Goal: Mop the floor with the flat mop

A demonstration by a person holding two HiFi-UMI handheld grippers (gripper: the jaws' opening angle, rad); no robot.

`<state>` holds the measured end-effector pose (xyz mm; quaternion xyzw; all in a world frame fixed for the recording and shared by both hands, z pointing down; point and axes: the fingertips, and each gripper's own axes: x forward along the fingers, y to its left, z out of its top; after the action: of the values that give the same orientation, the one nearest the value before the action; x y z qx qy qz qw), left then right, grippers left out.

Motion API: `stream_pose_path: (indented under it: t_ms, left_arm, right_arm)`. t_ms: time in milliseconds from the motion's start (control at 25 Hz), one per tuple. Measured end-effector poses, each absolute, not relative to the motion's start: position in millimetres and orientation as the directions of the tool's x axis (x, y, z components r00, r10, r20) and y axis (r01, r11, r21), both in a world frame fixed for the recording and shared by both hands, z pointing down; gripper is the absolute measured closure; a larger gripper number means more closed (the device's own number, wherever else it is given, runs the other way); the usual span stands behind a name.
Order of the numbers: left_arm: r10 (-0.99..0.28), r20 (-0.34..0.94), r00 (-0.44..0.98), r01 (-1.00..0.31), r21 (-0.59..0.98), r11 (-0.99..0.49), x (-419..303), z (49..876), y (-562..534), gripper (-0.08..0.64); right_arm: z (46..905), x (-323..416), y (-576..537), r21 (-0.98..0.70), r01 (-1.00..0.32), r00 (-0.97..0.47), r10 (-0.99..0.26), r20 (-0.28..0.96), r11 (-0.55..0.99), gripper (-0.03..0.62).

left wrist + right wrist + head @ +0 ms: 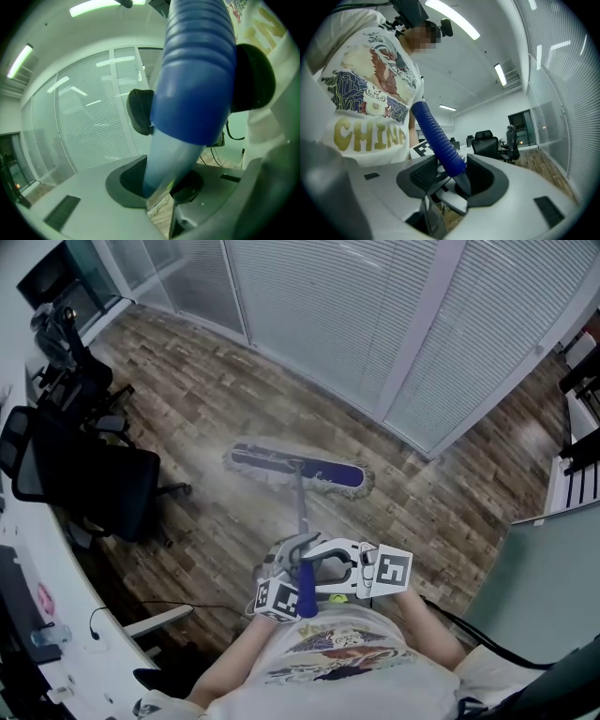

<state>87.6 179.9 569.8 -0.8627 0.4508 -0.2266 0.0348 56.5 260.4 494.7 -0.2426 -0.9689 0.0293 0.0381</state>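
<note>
Because both tongs sit close against our shirt, we start there. The left tongs (161, 187) are clamped high on the blue ribbed grip (197, 84) of the flat mop. The right tongs (454, 180) stand wider about the grip's lower end, which crosses them slantwise and, as far as we can judge, is wedged between the pads. We think this grip is the right place to hold: its ribs give the pads purchase, and two holds set apart let one steer and the other press.

From there the thin pole (301, 507) runs down and away from us. We judge it light and stiff, so a push should carry straight along it, though its smooth surface would likely twist in the pads. It ends at the mop head (298, 468), lying flat on the wooden floor (206, 390) a little ahead, long side across. Its fringe looks soft and should drag.

An office chair (112, 488) stands to the left, and the slatted glass wall (337, 306) lies beyond.
</note>
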Motion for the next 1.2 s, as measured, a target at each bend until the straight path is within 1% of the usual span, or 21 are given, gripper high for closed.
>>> stream_pose_path:
  t_ms: [360,520,640,800,1120,1200]
  left_arm:
    - [-0.775,0.348,0.527,-0.753,-0.233,-0.616,-24,562,95,0.495]
    - [-0.762,0.347,0.546,-0.736,-0.236,-0.635,-59,565,62,0.497]
    - [-0.748,0.356,0.560,-0.717,-0.243,-0.653,-75,573,42,0.495]
    - [-0.731,0.367,0.576,-0.690,-0.262,-0.675,-92,585,13,0.495]
    - [-0.735,0.366,0.571,-0.692,-0.266,-0.671,-111,589,-72,0.495]
    - [-0.739,0.367,0.565,-0.698,-0.265,-0.665,-115,589,-100,0.497]
  right_arm:
    - [477,-64,174,-0.052,0.380,-0.925,0.380,-0.020,0.923,0.408]
    - [480,-102,141,-0.041,0.348,-0.937,0.347,-0.028,0.936,0.408]
    - [490,-119,121,-0.053,0.328,-0.945,0.327,-0.025,0.943,0.408]
    - [505,-138,92,-0.120,0.294,-0.955,0.296,-0.004,0.948,0.407]
    - [510,-156,7,-0.091,0.307,-0.951,0.308,-0.005,0.947,0.407]
    - [511,-159,-21,-0.059,0.324,-0.946,0.325,-0.004,0.944,0.407]
